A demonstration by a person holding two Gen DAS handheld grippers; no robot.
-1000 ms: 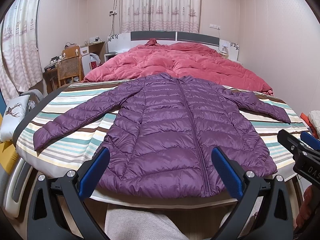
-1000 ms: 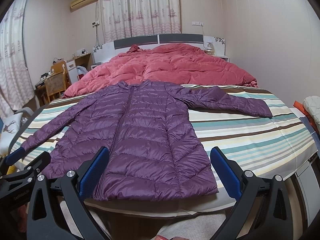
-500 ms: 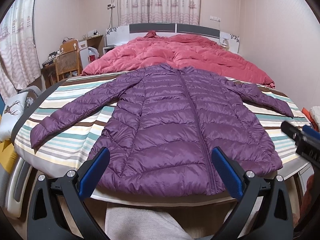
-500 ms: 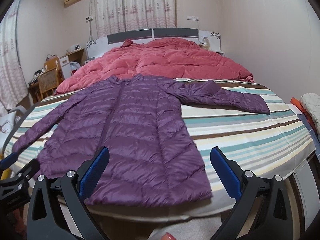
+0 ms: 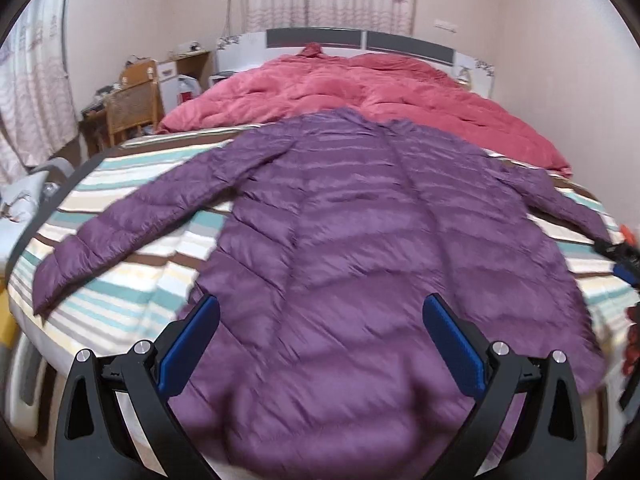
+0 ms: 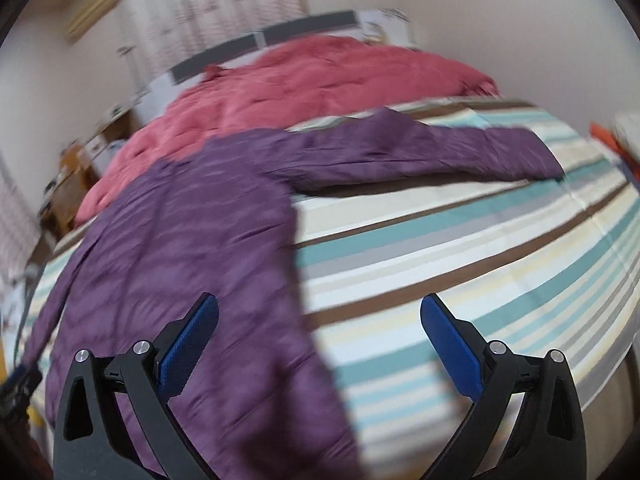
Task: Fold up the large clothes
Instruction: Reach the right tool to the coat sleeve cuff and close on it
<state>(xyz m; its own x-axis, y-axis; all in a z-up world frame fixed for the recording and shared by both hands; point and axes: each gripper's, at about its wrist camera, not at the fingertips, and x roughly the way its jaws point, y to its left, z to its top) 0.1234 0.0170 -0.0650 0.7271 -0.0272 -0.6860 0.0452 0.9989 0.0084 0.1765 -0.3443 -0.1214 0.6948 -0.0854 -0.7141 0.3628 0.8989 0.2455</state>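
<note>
With both my left gripper (image 5: 320, 344) and right gripper (image 6: 319, 342) spread and empty, the puffy purple jacket (image 5: 372, 264) lies flat ahead on the striped bed (image 6: 460, 264); it looks light, soft and slippery, so I'd pinch cuffs or hem.

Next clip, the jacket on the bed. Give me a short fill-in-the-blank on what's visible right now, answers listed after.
1. The jacket lying on the bed is ____ in colour.
2. Both sleeves are spread ____ from its body.
3. The quilt bunched beyond the jacket, toward the headboard, is ____.
4. The left gripper and the right gripper are both ____, holding nothing.

Missing words: purple; outward; red; open
</note>
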